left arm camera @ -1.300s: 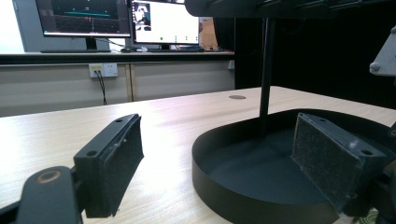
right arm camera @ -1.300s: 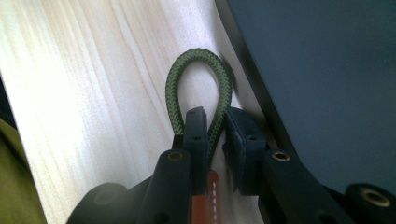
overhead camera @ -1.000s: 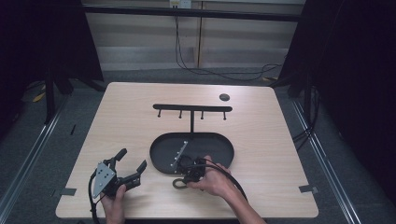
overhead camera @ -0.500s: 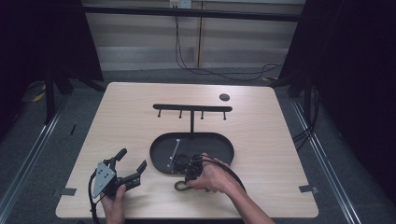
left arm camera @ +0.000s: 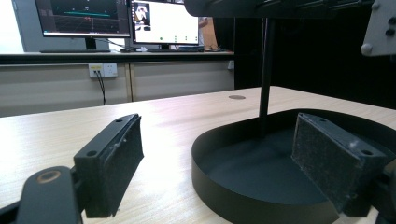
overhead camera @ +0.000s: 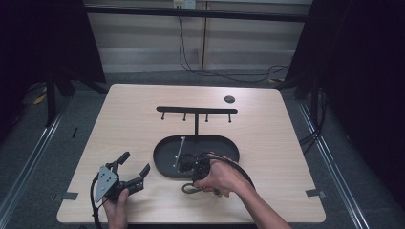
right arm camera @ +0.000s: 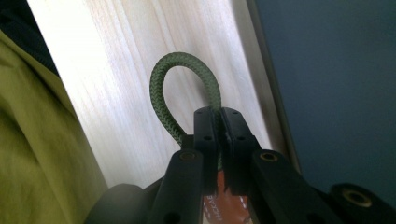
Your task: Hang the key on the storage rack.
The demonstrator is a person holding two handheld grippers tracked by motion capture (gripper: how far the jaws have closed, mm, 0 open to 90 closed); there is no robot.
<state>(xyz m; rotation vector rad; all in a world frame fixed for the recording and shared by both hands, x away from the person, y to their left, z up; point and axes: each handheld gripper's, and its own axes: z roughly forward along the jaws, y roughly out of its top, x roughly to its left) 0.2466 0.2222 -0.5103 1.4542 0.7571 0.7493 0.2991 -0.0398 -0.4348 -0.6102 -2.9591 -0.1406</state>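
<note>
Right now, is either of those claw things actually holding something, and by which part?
Yes. The right gripper is shut on a green rope loop, pinching one side of it. The left gripper is open, holding nothing.

Laboratory recording station. A pale wood-laminate table [overhead camera: 143, 119] stands on a grey floor between black curtains [overhead camera: 43, 43], with black cables [overhead camera: 224, 71] trailing along the beige wall behind it. Small grey tape marks [overhead camera: 70, 195] sit at the table's near corners. The left gripper view shows two lit computer monitors [left arm camera: 84, 18] on a counter and a white wall socket [left arm camera: 103, 70].
</note>
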